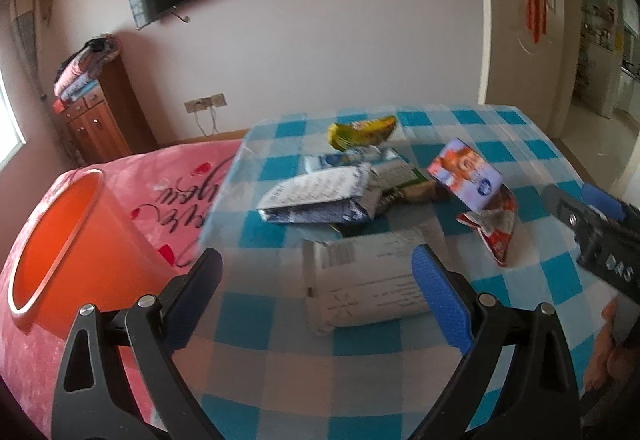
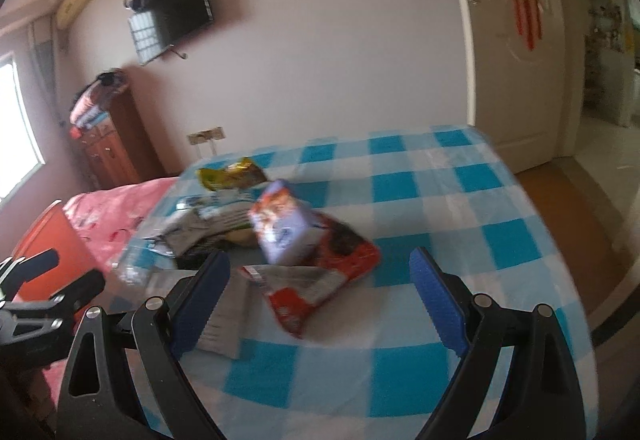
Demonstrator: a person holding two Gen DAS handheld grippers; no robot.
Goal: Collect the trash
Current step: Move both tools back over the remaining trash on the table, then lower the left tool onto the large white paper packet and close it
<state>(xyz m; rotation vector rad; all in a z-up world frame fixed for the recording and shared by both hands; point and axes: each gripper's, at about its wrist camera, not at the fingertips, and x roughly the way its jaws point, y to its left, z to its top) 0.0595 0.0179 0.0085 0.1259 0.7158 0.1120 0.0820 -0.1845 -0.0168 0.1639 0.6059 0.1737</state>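
Both grippers are hovering over a blue checked tablecloth [image 1: 280, 380], jaws spread wide and holding nothing. The left gripper [image 1: 318, 304] is framing a white printed wrapper [image 1: 368, 284]; the right gripper [image 2: 320, 300] is framing a red snack packet [image 2: 324, 280]. Beyond, more wrappers are lying piled, a yellow packet [image 1: 362, 132] farthest. An orange bin [image 1: 60, 240] is sitting left, on pink bedding [image 1: 168, 176].

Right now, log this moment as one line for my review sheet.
left gripper: open, over white wrapper | right gripper: open, over red wrapper | orange bin: left of table
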